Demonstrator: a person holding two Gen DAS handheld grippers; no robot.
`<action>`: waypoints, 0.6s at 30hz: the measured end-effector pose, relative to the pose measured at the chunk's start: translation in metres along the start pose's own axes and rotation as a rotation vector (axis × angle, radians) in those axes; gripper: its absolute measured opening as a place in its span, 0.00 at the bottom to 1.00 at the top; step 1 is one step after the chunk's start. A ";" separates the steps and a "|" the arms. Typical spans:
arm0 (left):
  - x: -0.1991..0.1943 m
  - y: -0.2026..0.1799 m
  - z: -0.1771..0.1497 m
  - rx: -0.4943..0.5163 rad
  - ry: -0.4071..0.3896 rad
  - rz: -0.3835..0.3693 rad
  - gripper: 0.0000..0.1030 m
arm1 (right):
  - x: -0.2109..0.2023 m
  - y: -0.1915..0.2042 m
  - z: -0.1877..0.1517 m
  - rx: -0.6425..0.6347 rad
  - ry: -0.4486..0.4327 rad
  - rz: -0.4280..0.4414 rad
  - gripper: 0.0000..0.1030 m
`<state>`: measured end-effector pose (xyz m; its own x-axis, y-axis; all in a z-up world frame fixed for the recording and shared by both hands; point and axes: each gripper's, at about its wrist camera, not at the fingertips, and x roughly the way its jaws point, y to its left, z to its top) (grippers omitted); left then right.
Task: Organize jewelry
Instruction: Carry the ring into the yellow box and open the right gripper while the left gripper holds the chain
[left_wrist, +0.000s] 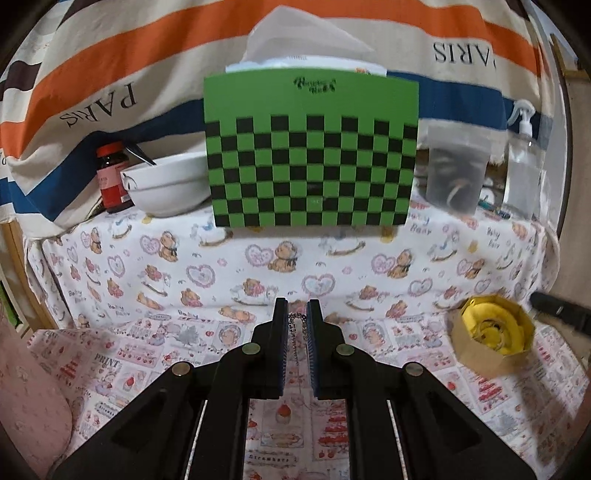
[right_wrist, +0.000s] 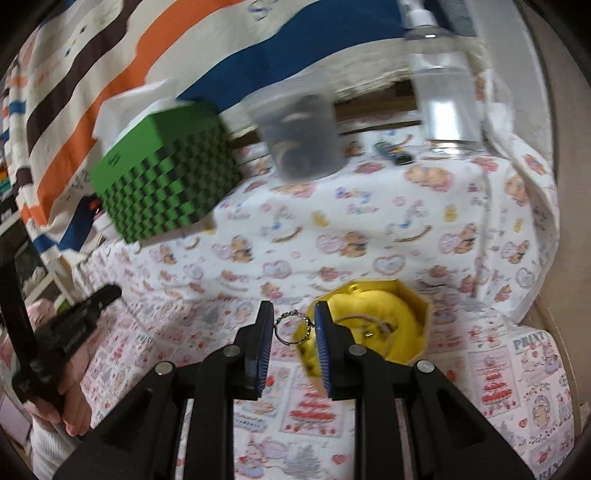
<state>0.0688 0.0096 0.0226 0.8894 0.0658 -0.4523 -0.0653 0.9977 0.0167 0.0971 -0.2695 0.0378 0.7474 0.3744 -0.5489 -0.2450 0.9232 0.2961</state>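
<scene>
You see a green box (left_wrist: 312, 155) chequered in black; a yellow-lined tan jewelry box (right_wrist: 373, 325); a silver ring (right_wrist: 293, 328) and silver chain (left_wrist: 297, 332); a white cloth (left_wrist: 258, 266) printed with bears and pink hearts; an orange, blue and brown striped sheet (left_wrist: 147, 66); a white bowl (left_wrist: 166, 188).

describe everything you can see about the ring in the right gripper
The ring is a thin silvery metal band, its upper half twisted or beaded like rope, the lower half plain. It stands on edge, its opening facing the camera, pinched at both sides between the right gripper pads, held in the air in front of the yellow-lined octagonal box.
</scene>
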 end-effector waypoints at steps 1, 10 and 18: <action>0.002 -0.001 -0.001 0.011 0.003 0.020 0.08 | -0.001 -0.004 0.001 0.012 -0.004 -0.002 0.20; 0.010 0.021 -0.002 -0.043 0.008 0.055 0.08 | 0.006 -0.041 0.005 0.136 -0.001 -0.021 0.20; 0.006 0.023 0.001 -0.058 -0.002 0.051 0.08 | 0.014 -0.053 0.002 0.172 0.020 -0.032 0.20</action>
<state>0.0729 0.0328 0.0215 0.8852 0.1161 -0.4505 -0.1363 0.9906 -0.0126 0.1219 -0.3137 0.0164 0.7401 0.3484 -0.5753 -0.1111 0.9070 0.4063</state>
